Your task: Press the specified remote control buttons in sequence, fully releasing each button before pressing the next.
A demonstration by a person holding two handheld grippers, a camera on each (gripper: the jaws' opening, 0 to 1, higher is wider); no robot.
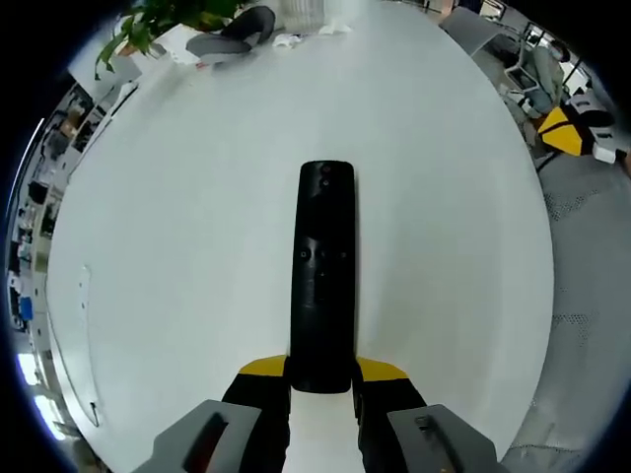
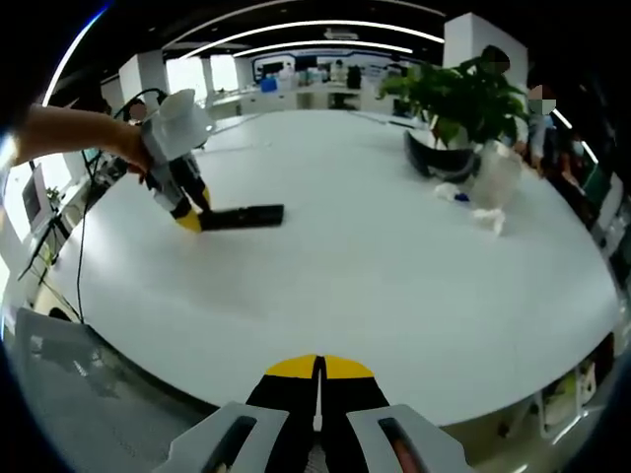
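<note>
Your left gripper [image 1: 322,379] is clamping the near end of the black remote [image 1: 322,271], which is lying flat on the white table [image 1: 177,217]. Your right gripper [image 2: 317,379] is hovering over the table edge, well apart, jaws pressed together on nothing.

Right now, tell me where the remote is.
The remote lies on the white table, its near end gripped by the left tool; the potted plant stands far across.

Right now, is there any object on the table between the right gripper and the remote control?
Nothing visible does. Bare white table lies between the right gripper and the remote control, whose near end the left gripper holds.
</note>
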